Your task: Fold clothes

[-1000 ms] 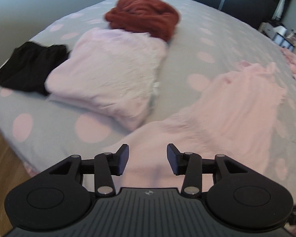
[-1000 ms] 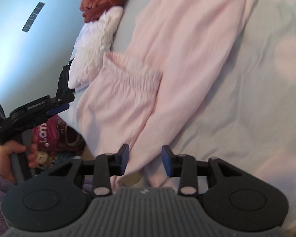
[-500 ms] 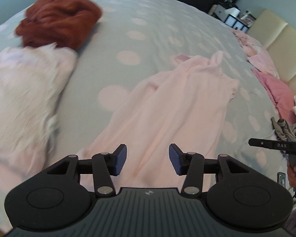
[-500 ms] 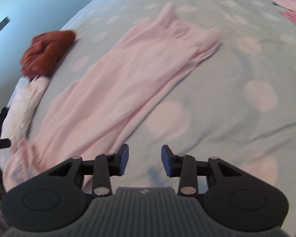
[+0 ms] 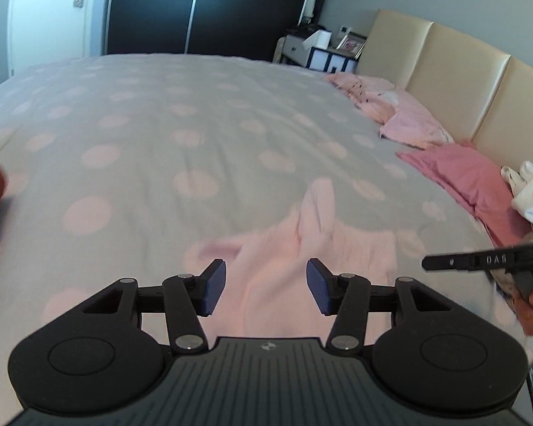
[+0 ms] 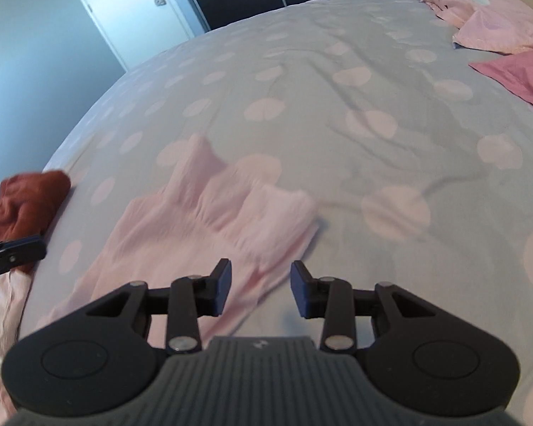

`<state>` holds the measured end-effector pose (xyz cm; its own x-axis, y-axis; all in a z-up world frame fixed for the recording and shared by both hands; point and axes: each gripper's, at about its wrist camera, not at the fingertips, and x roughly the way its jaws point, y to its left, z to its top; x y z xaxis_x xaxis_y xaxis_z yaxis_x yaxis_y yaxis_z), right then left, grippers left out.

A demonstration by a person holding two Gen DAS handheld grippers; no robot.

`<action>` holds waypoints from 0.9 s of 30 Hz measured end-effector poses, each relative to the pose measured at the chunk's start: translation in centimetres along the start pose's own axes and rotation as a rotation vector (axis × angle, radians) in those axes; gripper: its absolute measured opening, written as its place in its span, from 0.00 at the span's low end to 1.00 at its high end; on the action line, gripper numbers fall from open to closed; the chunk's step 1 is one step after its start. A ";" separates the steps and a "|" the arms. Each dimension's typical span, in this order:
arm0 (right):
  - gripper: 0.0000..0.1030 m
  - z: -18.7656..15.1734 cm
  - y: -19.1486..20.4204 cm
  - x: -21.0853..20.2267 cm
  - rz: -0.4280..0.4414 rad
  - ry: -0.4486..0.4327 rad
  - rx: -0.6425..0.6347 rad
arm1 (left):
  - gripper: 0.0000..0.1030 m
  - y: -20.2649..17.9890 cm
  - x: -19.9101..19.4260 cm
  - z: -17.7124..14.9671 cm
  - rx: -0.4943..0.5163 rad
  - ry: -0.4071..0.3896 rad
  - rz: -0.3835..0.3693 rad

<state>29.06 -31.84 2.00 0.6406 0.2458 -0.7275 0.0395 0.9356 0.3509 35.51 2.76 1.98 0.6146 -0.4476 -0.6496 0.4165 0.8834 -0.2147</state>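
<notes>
Pink dress flat on bed, unfolded. Left gripper fingers opening, empty; right gripper fingers half-open, empty. Unfolded pile waits at 2 o'clock.

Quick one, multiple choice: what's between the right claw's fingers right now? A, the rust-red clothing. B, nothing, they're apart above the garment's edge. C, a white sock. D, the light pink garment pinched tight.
B: in the right wrist view the right claw has both blue pads apart with open space between them, above the edge of the light pink garment that lies on the dotted bedspread.
</notes>
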 end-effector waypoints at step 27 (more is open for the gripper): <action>0.01 2.0 -4.6 5.0 -0.054 0.039 0.170 | 0.14 2.6 9.5 4.4 -0.050 0.064 -0.073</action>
<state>33.60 -35.41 -2.06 0.6038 0.2096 -0.7691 0.2040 0.8921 0.4032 45.35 0.18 -1.52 0.5394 -0.5025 -0.6757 0.4233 0.8555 -0.2983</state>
